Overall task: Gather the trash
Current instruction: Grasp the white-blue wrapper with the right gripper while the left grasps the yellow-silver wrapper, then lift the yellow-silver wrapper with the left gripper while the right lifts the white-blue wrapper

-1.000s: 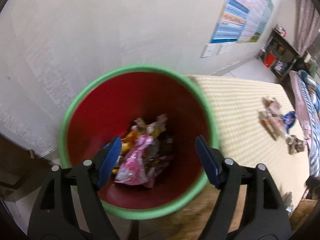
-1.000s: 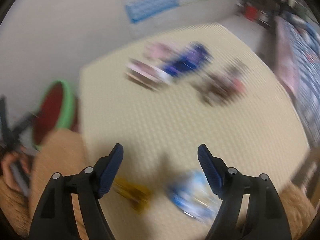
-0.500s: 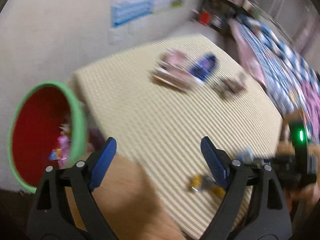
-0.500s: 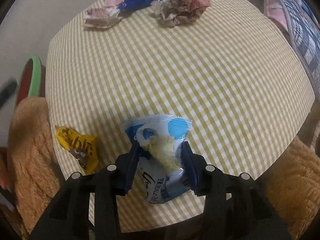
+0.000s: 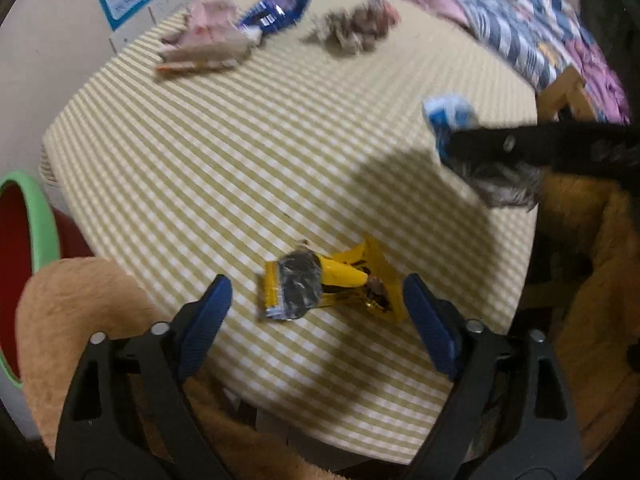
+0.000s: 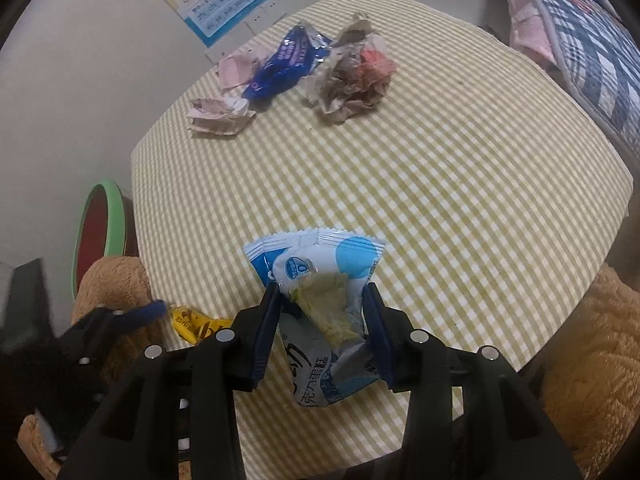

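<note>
My right gripper [image 6: 320, 300] is shut on a blue and white snack wrapper [image 6: 316, 272], held just above the checked tablecloth [image 6: 440, 184]; the same wrapper shows in the left wrist view [image 5: 450, 116]. My left gripper [image 5: 318, 300] is open, its fingers on either side of a yellow wrapper [image 5: 328, 284] lying near the table's front edge; the yellow wrapper shows in the right wrist view [image 6: 198, 326] too. A red bin with a green rim [image 6: 100, 232] stands left of the table, also in the left wrist view [image 5: 28, 240].
At the far side lie a pink crumpled paper [image 6: 220, 114], a dark blue wrapper [image 6: 288, 62] and a brown crumpled wad [image 6: 356, 76]. Brown plush cushions [image 6: 592, 360] flank the table front. A bed with a patterned quilt [image 6: 592, 12] is at right.
My left gripper swung from above the bin to the table and now straddles the yellow wrapper. My right gripper came down, shut on the blue and white wrapper and lifted it slightly.
</note>
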`<state>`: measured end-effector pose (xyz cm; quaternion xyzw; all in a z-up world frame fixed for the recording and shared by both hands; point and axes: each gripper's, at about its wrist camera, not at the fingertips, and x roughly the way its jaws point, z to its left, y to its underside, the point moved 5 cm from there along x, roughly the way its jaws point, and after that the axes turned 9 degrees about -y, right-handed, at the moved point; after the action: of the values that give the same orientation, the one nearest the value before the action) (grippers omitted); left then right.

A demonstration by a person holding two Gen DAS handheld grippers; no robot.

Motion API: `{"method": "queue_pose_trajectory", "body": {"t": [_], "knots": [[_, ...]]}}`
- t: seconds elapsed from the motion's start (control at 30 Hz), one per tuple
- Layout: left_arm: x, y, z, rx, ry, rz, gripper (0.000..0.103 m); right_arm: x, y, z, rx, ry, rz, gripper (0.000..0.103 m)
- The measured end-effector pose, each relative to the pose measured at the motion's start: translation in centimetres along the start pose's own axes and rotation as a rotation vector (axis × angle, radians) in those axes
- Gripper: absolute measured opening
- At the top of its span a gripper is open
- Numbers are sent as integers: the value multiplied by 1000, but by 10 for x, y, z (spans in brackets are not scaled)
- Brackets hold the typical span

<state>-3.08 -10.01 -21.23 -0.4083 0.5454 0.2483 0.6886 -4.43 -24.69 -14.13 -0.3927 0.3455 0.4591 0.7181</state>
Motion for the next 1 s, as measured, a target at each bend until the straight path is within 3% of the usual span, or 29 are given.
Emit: {"method": "queue_pose_trajectory", "body": {"t": [0.03, 0.07, 0.2, 0.33, 0.63, 0.8, 1.0], "knots": [[5, 2, -2, 11, 0, 18, 62, -1, 0, 0, -2, -1, 0, 43], [10, 3, -4, 20, -3, 36, 56, 0, -1, 0, 0, -2, -1, 43], [8, -2, -4, -6, 25, 16, 16, 6, -4, 1, -4, -4, -8, 43], [-4, -7, 9, -64, 37, -37, 16, 5, -6, 6, -27, 1, -27, 42], [-61, -40, 47, -170, -51, -258, 16, -22, -18, 21, -82, -1, -176, 42], [-85, -52, 65, -219, -60, -337, 16, -30, -22, 26, -90, -1, -230, 42], [-109, -57, 85, -259, -78, -401, 16, -26, -21, 37, -129, 16, -236, 42]]}}
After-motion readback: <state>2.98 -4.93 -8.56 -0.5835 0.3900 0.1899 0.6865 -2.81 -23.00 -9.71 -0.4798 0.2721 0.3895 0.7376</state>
